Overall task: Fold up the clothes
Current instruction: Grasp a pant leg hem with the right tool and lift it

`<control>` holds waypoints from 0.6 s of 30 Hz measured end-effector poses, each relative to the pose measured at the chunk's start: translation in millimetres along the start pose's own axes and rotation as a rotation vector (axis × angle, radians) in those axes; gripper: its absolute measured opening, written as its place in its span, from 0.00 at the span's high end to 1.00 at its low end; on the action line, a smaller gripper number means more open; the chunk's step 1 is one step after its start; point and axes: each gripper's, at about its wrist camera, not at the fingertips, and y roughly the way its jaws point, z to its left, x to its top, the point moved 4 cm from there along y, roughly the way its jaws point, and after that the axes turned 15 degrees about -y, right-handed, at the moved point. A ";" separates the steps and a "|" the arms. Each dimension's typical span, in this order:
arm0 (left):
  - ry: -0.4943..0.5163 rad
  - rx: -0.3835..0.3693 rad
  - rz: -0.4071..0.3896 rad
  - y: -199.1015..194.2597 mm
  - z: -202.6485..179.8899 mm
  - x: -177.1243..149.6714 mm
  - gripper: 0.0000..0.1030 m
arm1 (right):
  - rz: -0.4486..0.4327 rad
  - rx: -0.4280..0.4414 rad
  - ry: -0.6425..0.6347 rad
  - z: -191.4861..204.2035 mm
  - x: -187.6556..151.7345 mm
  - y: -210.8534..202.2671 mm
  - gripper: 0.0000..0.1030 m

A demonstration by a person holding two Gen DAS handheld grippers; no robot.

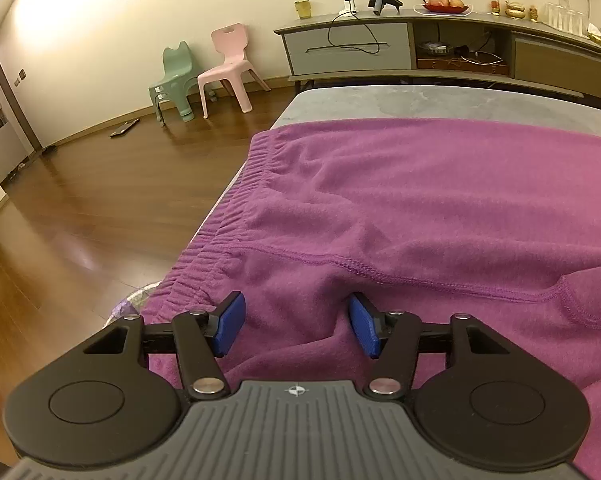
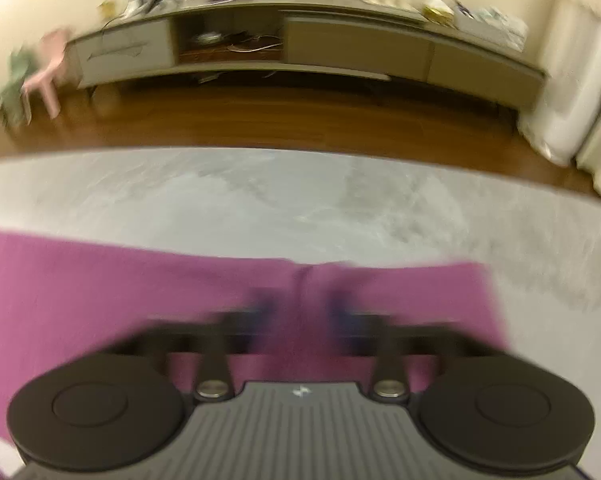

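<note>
While purple trousers cover it, grey marbled table meets wooden floor.

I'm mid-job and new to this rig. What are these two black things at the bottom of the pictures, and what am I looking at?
There is no robot here. A person holds a two-finger gripper in each hand, and each gripper has a wide-angle camera looking forward along its fingers. One picture comes from the left gripper, the other from the right gripper.

A purple fleece garment with an elastic waistband lies spread on the grey surface.

The left gripper's blue pads stand apart with cloth between them, and the cloth is not clearly pinched. The right view is blurred, so I cannot tell whether that gripper is open or holding cloth.
</note>
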 end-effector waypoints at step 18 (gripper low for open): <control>-0.281 -0.465 0.121 -62.0 -55.8 1.0 0.47 | -0.236 -0.009 -0.231 113.2 -180.6 -232.2 0.52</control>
